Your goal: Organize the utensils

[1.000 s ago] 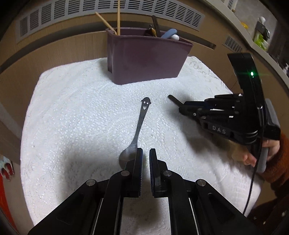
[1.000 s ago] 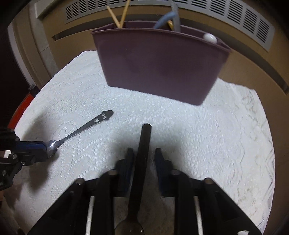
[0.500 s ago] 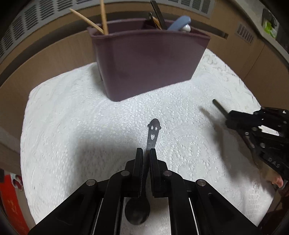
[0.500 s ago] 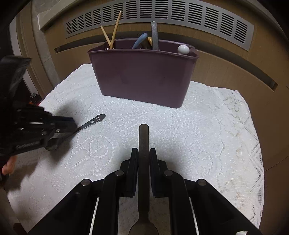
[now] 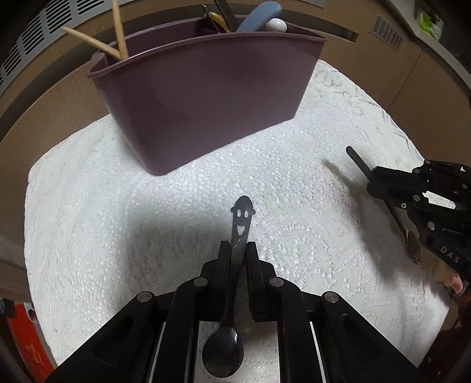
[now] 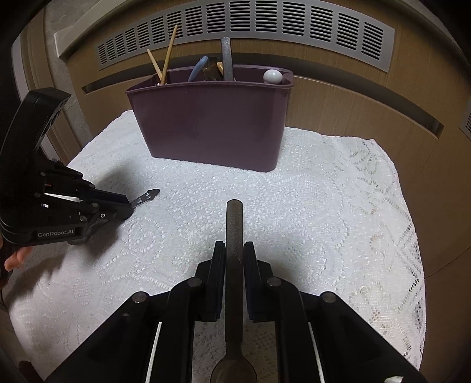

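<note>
My left gripper (image 5: 238,247) is shut on a small metal spoon with a smiley-face handle (image 5: 242,218), handle pointing forward, bowl (image 5: 222,356) back under the jaws, held above the cloth. My right gripper (image 6: 234,247) is shut on a dark-handled spoon (image 6: 234,224), handle forward. A purple utensil caddy (image 5: 206,88) stands ahead, also in the right wrist view (image 6: 212,117), holding chopsticks (image 6: 164,62), a blue-handled utensil (image 5: 256,14) and others. The right gripper shows in the left view (image 5: 371,179), the left gripper in the right view (image 6: 126,206).
A white lace cloth (image 6: 338,206) covers the small table. A wooden wall with a vent grille (image 6: 265,26) stands behind the caddy. A red object (image 5: 26,347) sits low at the left past the table edge.
My left gripper closed on the smiley spoon and lifted it, moving toward the caddy. My right gripper, holding the dark spoon, drew back from the caddy.
</note>
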{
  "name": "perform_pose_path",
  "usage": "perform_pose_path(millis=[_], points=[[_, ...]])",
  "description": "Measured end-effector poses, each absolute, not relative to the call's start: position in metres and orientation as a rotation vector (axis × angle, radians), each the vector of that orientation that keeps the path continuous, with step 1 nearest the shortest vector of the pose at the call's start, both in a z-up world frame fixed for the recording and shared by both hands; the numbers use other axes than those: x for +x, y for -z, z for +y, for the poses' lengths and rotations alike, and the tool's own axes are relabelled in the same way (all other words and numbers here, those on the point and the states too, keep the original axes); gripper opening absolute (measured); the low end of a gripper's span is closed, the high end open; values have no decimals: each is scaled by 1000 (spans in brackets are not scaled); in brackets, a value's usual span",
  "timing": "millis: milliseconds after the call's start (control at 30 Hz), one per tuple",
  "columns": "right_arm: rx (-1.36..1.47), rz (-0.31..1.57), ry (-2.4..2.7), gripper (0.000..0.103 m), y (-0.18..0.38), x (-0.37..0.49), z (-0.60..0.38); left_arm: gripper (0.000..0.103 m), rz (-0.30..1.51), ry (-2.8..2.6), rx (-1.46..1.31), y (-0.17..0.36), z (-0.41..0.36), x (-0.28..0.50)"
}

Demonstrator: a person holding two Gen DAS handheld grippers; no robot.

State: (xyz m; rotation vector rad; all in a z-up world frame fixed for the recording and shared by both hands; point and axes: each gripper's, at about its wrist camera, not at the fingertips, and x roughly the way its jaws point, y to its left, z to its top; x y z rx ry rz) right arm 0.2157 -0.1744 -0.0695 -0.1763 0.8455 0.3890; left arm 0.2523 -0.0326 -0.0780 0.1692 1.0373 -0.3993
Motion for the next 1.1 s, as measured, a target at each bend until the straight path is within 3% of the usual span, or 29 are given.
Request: perform_pose_path(millis=[500, 667, 800, 867, 933, 1100], points=[[-197, 911, -393, 12, 87, 222, -170, 18, 1027, 478, 347, 74, -44, 277], [-173, 932, -404, 14, 92, 223, -170, 49, 1050, 397, 302, 74, -41, 291], [-186, 918, -399, 14, 93, 222, -166, 47, 1061, 393, 246, 74, -39, 296], [-192, 917, -397, 13, 93, 221, -164, 26, 1035, 409, 251, 73, -44, 288], [-186, 924, -410, 12, 92, 219, -165, 14, 1010, 412, 262, 74, -49, 277], [-122, 907, -427, 12, 79, 214, -175, 12, 978, 410, 171, 74, -35, 258]])
